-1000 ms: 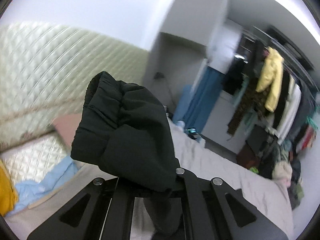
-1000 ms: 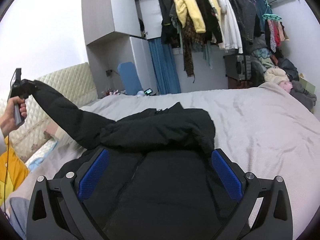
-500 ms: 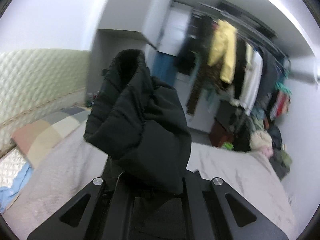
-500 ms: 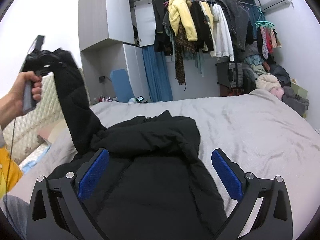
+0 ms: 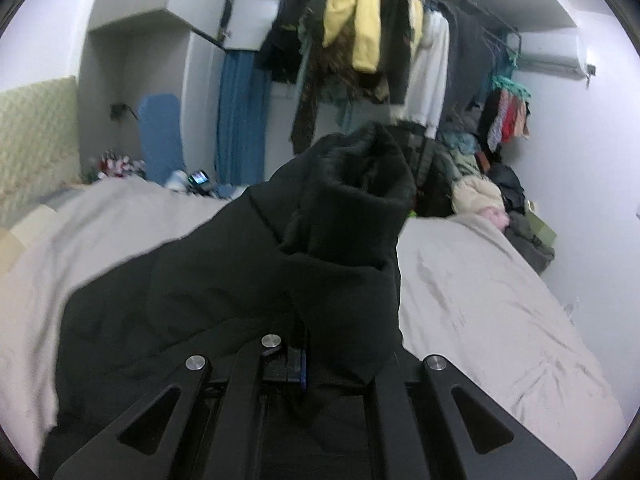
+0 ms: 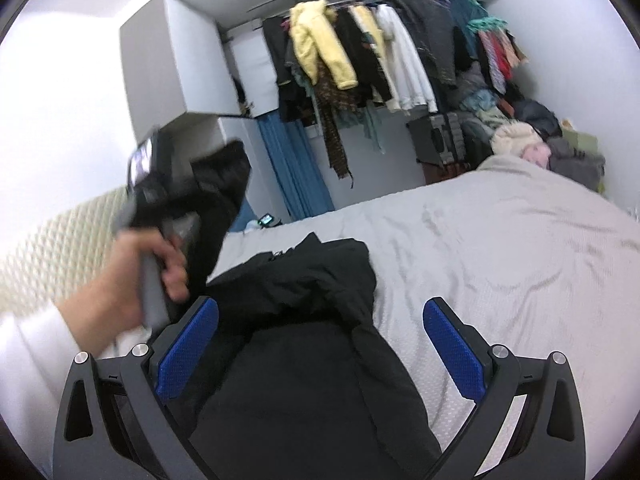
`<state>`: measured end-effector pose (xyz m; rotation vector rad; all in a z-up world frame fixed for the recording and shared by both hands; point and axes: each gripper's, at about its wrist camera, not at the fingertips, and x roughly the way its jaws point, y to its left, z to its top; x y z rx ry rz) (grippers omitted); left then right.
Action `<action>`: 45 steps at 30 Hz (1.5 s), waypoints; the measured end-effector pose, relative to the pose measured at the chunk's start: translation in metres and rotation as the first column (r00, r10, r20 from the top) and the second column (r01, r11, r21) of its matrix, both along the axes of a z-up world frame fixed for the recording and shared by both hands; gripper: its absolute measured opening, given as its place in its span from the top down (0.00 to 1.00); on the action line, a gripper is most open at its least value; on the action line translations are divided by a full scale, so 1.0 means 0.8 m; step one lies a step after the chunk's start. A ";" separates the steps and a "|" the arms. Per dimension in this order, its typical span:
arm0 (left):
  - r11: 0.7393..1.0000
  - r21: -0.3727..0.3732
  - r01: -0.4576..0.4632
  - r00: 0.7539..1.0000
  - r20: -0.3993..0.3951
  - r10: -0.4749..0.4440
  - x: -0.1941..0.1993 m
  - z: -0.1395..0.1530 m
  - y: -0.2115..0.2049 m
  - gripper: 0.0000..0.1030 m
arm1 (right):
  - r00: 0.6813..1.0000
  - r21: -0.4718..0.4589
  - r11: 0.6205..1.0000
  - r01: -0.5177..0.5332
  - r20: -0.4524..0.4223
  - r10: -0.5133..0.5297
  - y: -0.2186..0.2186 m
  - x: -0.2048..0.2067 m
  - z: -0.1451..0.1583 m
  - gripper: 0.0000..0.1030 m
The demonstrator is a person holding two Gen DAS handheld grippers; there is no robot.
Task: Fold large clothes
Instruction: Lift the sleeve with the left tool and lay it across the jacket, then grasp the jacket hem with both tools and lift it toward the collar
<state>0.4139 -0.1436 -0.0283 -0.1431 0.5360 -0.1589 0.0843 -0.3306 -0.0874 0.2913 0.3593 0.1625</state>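
A black padded jacket [image 6: 304, 344] lies spread on the grey bed [image 6: 500, 248]. My left gripper [image 5: 298, 354] is shut on the jacket's sleeve cuff [image 5: 352, 200], which bunches up over the jaws and hides the fingertips. In the right wrist view that left gripper [image 6: 200, 184] is held by a hand [image 6: 132, 280] above the jacket's left side, the sleeve [image 6: 208, 232] hanging from it down to the jacket body. My right gripper [image 6: 320, 340] is open, its blue pads [image 6: 452, 348] spread wide over the jacket, touching nothing that I can see.
A rail of hanging clothes [image 6: 360, 56] with a yellow jacket [image 5: 356, 20] runs along the far wall. A heap of clothes [image 6: 532, 136] sits at the bed's far right. A quilted headboard [image 5: 32, 140] is at the left, a blue curtain [image 5: 240, 120] behind.
The left gripper swung the sleeve from out by the headboard up and rightward over the jacket. The right gripper tilted and shifted a little, staying open.
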 end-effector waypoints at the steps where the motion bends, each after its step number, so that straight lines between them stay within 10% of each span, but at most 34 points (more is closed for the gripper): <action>1: 1.000 0.003 0.016 1.000 -0.015 -0.016 0.004 -0.019 -0.014 0.96 | 1.000 0.020 1.000 0.009 0.003 -0.009 -0.008 0.000 -0.002 0.00; 16: 0.995 -0.041 0.090 0.986 -0.136 -0.095 0.027 -0.183 -0.055 0.96 | 0.997 0.162 0.984 0.068 -0.041 -0.063 -0.046 0.022 -0.031 0.00; 24: 0.996 -0.084 0.043 0.987 -0.149 -0.056 0.019 -0.160 -0.032 0.94 | 0.996 0.138 0.988 0.075 -0.065 -0.067 -0.037 0.026 -0.031 0.00; 38: 0.996 0.061 0.070 0.993 -0.100 -0.064 -0.035 -0.093 -0.024 0.88 | 0.996 0.051 0.996 0.070 -0.060 -0.067 -0.011 0.021 -0.023 0.00; 40: 0.997 0.048 0.058 0.993 -0.104 -0.053 -0.040 -0.088 -0.014 0.76 | 0.997 0.056 0.997 0.055 -0.059 -0.052 -0.007 0.022 -0.021 0.00; 43: 0.999 0.025 0.032 0.996 -0.083 -0.030 -0.048 -0.076 0.009 0.27 | 0.998 0.025 0.999 0.040 -0.046 -0.039 0.002 0.027 -0.013 0.00; 45: 0.999 -0.002 0.037 0.997 -0.061 -0.037 -0.056 -0.067 0.023 0.22 | 0.999 -0.005 1.000 0.031 -0.033 -0.031 0.009 0.032 -0.009 0.00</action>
